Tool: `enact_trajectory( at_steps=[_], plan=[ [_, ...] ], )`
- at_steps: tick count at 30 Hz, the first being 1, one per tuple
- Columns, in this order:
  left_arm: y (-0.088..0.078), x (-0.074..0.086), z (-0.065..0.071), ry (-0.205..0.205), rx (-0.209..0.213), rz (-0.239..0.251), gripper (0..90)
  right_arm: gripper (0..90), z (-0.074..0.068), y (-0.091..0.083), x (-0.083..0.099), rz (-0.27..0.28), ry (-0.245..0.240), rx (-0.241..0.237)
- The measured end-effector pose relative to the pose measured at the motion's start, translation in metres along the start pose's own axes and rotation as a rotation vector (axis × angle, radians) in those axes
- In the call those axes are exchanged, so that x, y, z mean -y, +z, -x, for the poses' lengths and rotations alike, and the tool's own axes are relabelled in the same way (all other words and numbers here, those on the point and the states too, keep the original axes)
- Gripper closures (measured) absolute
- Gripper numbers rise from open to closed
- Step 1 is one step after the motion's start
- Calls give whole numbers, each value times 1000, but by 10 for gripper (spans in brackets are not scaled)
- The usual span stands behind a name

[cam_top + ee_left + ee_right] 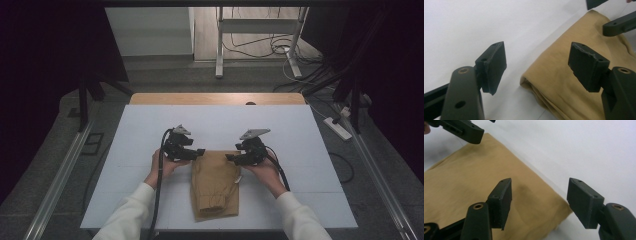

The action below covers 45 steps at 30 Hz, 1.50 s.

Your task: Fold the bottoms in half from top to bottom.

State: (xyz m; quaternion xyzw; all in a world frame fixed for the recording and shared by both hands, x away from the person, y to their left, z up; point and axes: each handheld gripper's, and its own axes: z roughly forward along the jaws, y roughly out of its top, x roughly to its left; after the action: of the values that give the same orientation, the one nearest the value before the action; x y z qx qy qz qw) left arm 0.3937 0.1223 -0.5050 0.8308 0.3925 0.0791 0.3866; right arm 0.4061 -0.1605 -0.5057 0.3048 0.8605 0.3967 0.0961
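Evidently both grippers, left gripper [199, 151] and right gripper [230, 158], gape over folded tan cloth [215, 184].

Folded tan garment [215, 183] flat on table [300, 130]

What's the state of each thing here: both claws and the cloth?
left claw: open, jaws empty, at the cloth's far left corner
right claw: open, jaws empty, at the cloth's far right corner
tan cloth: folded, lying flat on the white table, not gripped

Right tool [539, 203] gapes over tan folded cloth [474, 177].
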Motion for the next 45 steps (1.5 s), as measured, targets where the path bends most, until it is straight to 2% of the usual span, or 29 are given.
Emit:
enact_trajectory(
  at_steps=[6, 10, 16, 20, 26, 31, 36, 39, 45],
  plan=[
    [0, 5, -8, -30, 10, -11, 297, 346, 2, 10, -3, -28, -2, -5],
    [4, 8, -10, -29, 13, -40, 286, 329, 3, 10, -1, -50, -12, 9],
    [8, 11, -12, -29, 25, -62, 272, 309, 9, 11, 2, -73, 19, -2],
    [13, 14, -14, -27, 41, -96, 252, 296, 11, 14, 5, -90, 37, -12],
    [17, 17, -15, -36, 46, -104, 244, 286, 14, 18, 8, -112, 56, -26],
    [20, 20, -16, -42, 62, -112, 264, 293, 12, 19, 8, -115, 44, -21],
    [19, 21, -15, -36, 91, -108, 366, 379, 6, 19, 7, -134, 4, -43],
    [19, 22, -15, -41, 125, -108, 454, 438, 3, 18, 6, -145, -20, -47],
    [19, 22, -11, -35, 140, -118, 623, 650, -2, 16, 5, -151, -50, -48]
  ],
)
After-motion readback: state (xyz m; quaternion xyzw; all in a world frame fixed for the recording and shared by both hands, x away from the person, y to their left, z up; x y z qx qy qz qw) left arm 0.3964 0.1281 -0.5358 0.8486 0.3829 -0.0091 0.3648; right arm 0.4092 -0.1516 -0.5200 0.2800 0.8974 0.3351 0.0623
